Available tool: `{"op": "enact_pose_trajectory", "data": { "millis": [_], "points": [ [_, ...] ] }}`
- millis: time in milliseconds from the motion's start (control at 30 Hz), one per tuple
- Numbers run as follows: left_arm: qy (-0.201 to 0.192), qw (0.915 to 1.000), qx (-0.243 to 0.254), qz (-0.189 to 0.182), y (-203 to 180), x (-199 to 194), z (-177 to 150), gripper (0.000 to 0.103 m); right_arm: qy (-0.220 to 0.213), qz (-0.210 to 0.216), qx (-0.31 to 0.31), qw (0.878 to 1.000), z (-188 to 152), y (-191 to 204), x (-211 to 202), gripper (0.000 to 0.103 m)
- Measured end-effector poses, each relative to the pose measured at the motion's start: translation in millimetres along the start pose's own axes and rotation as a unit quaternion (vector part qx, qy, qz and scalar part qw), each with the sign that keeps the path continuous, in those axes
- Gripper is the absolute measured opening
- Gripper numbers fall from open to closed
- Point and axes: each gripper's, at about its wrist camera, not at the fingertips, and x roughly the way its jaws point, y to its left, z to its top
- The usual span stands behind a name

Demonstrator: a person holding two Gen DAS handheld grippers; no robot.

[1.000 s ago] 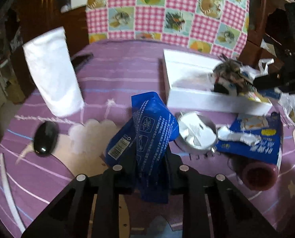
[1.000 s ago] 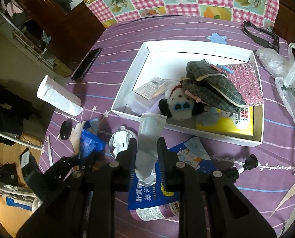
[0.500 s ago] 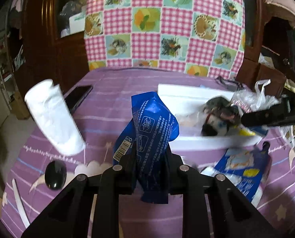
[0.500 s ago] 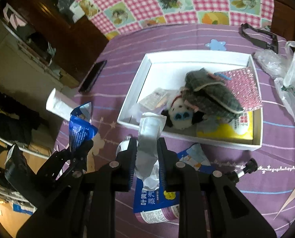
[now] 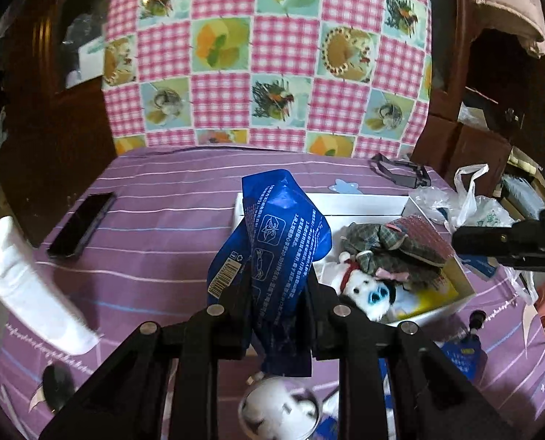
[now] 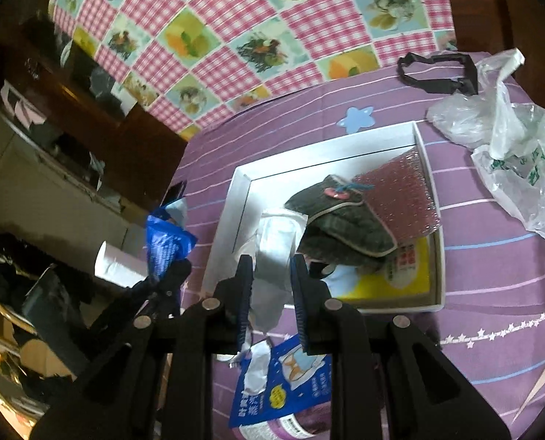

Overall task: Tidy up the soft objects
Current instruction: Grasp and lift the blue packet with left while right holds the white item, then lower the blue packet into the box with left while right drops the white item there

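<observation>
Nearest, the left gripper is seen clamped on a crumpled blue packet, which stands up between its narrow-set black fingers and is held clear of the purple striped tablecloth. Below it, at the near edge of the left view, a round shiny lid is seen, blurred. The right gripper is likewise closed on a silvery-white pouch, pinched between blue-lined fingers, with the pouch's torn lower end hanging down over a blue printed pack that lies on the cloth. To the left, a white tube is seen tilted near the table edge, with a black oval object nearer and a dark phone farther back. Just beyond both grippers a white shallow box is set on the cloth; inside it a plaid fabric item is laid over a white plush toy, with pink bubble wrap propped at the far right corner and a yellow packet underneath. To the right of the box a crumpled clear plastic bag is spread out. Farther off, a black strap frame is laid on the cloth, and a pink checked picture cloth is hung behind the table.
</observation>
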Motion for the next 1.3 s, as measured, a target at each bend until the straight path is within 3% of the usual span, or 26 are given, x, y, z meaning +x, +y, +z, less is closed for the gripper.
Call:
{"op": "enact_pose_trajectory", "data": {
  "millis": [433,500,567,600,767,967,1300],
  "points": [
    [0.041,0.9973,-0.01,-0.06,-10.8,70.5,-4.5,0.024,-0.037,-0.004,0.012,0.999,6.2,-25.9,15.0,0.023],
    [0.037,0.9979,-0.01,-0.053,-11.0,72.2,-6.0,0.041,-0.039,0.005,0.015,0.999,6.2,-28.1,18.5,0.023],
    [0.021,0.9979,-0.021,-0.058,-7.6,69.6,-6.6,0.084,-0.038,0.005,0.017,0.999,6.1,-29.5,21.3,0.023],
    [0.013,0.9974,-0.027,-0.065,-5.3,66.7,-5.9,0.087,-0.037,0.001,0.017,0.999,5.9,-30.1,22.6,0.023],
    [0.003,0.9962,-0.044,-0.075,1.7,59.2,0.0,0.087,-0.036,-0.01,0.017,0.999,4.7,-30.2,24.6,0.023],
    [0.0,0.9979,-0.02,-0.062,-2.1,54.8,-0.7,0.087,-0.034,-0.012,0.002,0.999,2.5,-20.8,26.3,0.023],
    [0.0,0.9971,-0.019,-0.073,-0.3,49.0,-0.1,0.087,-0.037,-0.005,-0.01,0.999,0.0,-12.4,25.8,0.023]
  ]
}}
